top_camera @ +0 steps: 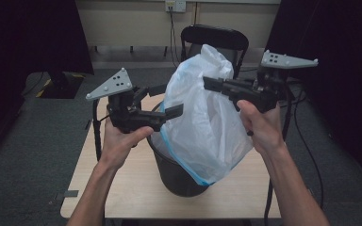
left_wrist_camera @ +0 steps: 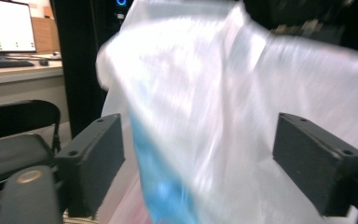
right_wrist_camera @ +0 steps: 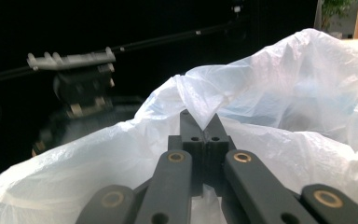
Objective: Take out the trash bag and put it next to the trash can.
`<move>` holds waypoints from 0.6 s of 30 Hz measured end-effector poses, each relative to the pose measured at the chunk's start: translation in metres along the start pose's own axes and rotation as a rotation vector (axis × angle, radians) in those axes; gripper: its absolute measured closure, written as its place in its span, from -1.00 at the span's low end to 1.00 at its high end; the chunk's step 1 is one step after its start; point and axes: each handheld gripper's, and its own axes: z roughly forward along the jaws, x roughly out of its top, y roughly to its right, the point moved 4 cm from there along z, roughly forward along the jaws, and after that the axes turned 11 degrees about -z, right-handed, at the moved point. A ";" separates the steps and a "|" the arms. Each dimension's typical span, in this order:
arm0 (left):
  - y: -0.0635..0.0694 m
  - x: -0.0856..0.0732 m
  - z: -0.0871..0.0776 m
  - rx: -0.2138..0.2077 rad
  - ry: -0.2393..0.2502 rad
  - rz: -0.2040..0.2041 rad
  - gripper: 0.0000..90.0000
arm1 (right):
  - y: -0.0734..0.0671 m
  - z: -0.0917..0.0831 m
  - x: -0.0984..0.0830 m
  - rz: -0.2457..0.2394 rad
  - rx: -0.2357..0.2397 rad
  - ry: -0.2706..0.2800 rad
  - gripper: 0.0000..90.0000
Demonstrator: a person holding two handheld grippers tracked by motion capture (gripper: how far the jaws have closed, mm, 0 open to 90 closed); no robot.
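- While the right gripper (right_wrist_camera: pixel 204 135) pinches a fold of the bag (top_camera: pixel 202 122), the left gripper (left_wrist_camera: pixel 200 158) has its jaws apart around the film, not pressing.
- Bag: thin white plastic, blue band, hanging half out of the black bin (top_camera: pixel 179 181) on the table (top_camera: pixel 122 188).
- Risk: one small pinch; film may slip or tear, and the bin could tip.

A light wooden table (top_camera: pixel 122 188) carries a black bin (top_camera: pixel 176 181) near its middle.

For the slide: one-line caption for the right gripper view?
Right claw shut on a fold of the white bag, with the left claw beyond against a dark background.
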 end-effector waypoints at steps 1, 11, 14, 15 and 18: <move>0.000 0.001 0.002 -0.013 0.012 -0.011 -0.66 | 0.000 0.000 0.005 -0.003 0.002 0.006 1.00; 0.002 -0.017 0.061 0.060 -0.105 0.015 -0.98 | -0.025 0.029 0.007 -0.022 0.086 -0.013 1.00; 0.003 -0.021 0.066 0.021 -0.114 0.023 -0.38 | -0.032 0.028 0.007 -0.025 0.114 -0.005 1.00; 0.004 -0.020 0.065 0.016 -0.103 0.031 -0.13 | -0.033 0.026 0.007 -0.029 0.111 -0.001 1.00; 0.009 -0.020 0.061 -0.022 -0.118 0.065 0.95 | -0.032 0.015 0.005 -0.039 0.108 0.003 1.00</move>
